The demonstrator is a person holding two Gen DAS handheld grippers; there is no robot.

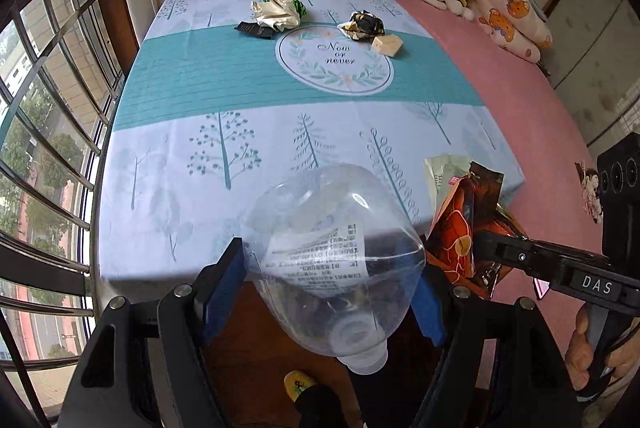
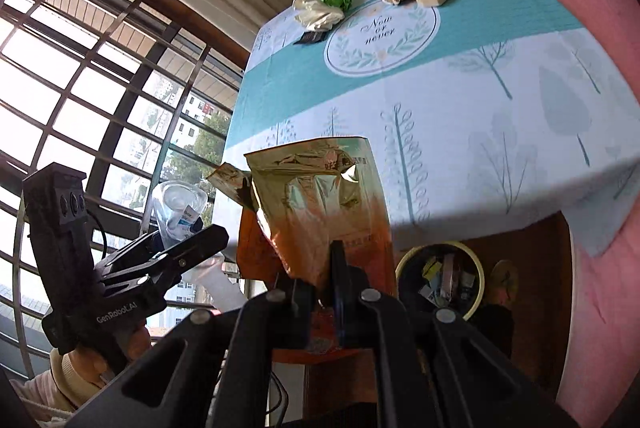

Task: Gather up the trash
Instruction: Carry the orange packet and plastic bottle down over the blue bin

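Note:
My left gripper [image 1: 332,268] is shut on a clear plastic bottle [image 1: 332,220], its blue pads [image 1: 224,280] on both sides and the cap end toward the camera, near the table's front edge. My right gripper [image 2: 320,276] is shut on an orange and gold snack bag [image 2: 320,195] that stands up from its fingers. In the left wrist view the right gripper [image 1: 492,248] and that snack bag [image 1: 460,224] are just right of the bottle. In the right wrist view the left gripper [image 2: 192,240] and bottle [image 2: 176,203] are on the left.
At the table's [image 1: 280,87] far end lie a crumpled white bag [image 1: 276,7], a black packet [image 1: 254,29], a black-gold wrapper [image 1: 362,23] and a beige box [image 1: 386,45]. A yellow-rimmed bin [image 2: 440,245] with trash stands on the floor below the table edge. A window grille [image 1: 52,147] is left, a pink bed [image 1: 540,115] right.

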